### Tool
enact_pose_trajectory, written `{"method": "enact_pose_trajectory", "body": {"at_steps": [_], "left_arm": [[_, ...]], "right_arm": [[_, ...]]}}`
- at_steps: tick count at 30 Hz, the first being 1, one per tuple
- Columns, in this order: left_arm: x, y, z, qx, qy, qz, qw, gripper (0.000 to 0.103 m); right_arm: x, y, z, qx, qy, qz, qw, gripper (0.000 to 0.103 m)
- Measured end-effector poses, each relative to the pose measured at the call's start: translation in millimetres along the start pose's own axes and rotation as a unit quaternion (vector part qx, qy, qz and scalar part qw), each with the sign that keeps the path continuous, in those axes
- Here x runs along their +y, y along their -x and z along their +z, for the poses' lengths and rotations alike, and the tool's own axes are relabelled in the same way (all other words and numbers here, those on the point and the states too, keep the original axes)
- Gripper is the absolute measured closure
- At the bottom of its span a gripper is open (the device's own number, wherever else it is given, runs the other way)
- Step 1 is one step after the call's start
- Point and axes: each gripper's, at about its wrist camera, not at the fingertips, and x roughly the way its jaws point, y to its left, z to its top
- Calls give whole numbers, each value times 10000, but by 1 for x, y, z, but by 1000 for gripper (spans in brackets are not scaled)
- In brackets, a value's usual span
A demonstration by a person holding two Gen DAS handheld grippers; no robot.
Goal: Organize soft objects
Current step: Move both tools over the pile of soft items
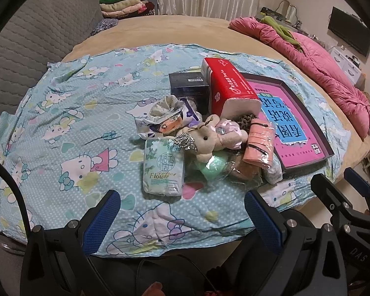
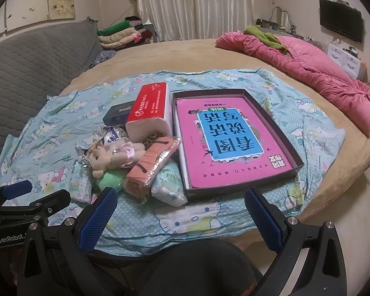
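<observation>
1. Bedroom setup: a big tan bed (image 2: 320, 194) with a light blue cartoon-cat sheet (image 1: 61, 128) spread over it, and both grippers hang over the near edge.
2. Left gripper (image 1: 182, 218) has its blue-padded fingers spread wide, holding nothing. Same for the right gripper (image 2: 182, 219), jaws apart and empty.
3. Just ahead of the left gripper lies a green tissue pack (image 1: 163, 166) printed "Flower". A second one (image 2: 169, 187) sits against the near corner of the tray.
4. Behind that is the soft-stuff pile: a beige plush bear (image 1: 207, 140) in a pink dress lying on a mint green fluffy thing (image 1: 213, 169), a bagged bundle of peach cloth (image 1: 257, 145) leaning on the pile, and some crinkly printed wrappers (image 1: 165, 120) on the left.
5. A red tissue pack (image 1: 230, 90) sits tilted behind the pile, with a dark box (image 1: 188, 86) beside it.
6. Right of everything, a shallow dark tray (image 2: 283, 128) holds a pink book (image 2: 227, 143) with a blue label.
7. Further back: a pink quilt (image 2: 308, 69) bunched at the bed's far right, folded clothes (image 2: 120, 34) stacked by the curtains.
</observation>
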Motion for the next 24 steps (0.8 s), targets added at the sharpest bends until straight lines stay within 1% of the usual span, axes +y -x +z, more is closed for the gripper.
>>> {"method": "enact_pose_trajectory", "body": {"at_steps": [10,12,18,24], "left_arm": [[4,-4,0,48,65,-41,10000,2],[6,-7,0,85,98,-107,9999,2],[27,-23,-3,258,442,-230,9984,2],[47,-33,-3,268,718,-290,9966,2]], "right_arm": [[0,0,0,17,-8,22,10000,0],[0,-2,0,37,-6,30,10000,0],[4,-9,0,109,35,60,9999,0],[7,-18,0,176,58,93,9998,0]]}}
